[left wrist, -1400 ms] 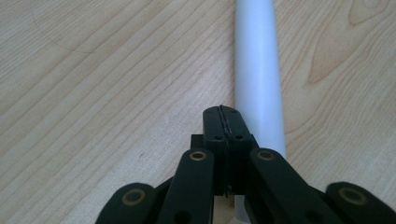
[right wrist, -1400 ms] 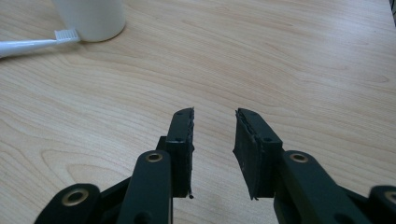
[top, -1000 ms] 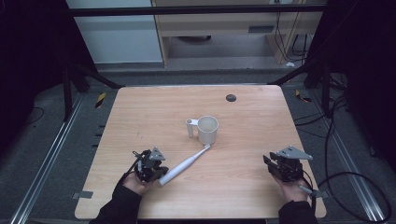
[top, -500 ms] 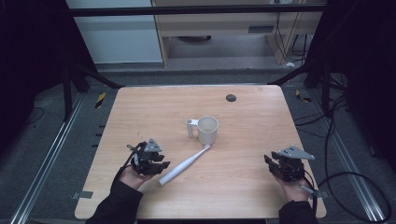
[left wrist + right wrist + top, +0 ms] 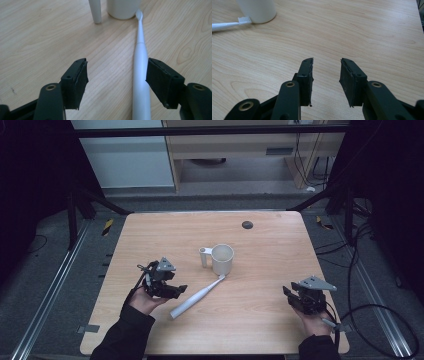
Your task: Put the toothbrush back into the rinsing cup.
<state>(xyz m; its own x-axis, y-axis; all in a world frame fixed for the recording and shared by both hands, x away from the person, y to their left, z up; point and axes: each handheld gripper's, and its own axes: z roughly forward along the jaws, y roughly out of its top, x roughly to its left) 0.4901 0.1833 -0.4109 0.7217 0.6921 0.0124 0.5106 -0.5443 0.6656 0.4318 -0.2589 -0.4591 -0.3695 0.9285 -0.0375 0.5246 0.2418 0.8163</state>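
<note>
White toothbrush (image 5: 140,75) lies loose between my left gripper's (image 5: 117,85) jaws, just opened wide; closing off-centre could skid it into the cup (image 5: 222,259); right gripper (image 5: 326,80) slightly apart, empty.

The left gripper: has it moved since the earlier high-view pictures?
Yes. Against the toothbrush, which lies where it did, the left gripper has lifted slightly, and its jaws have just been opening, with nothing gripped.

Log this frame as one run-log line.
left gripper: jaws just opened, astride toothbrush, no contact | right gripper: slightly open, empty | toothbrush: flat, head by cup | table
</note>
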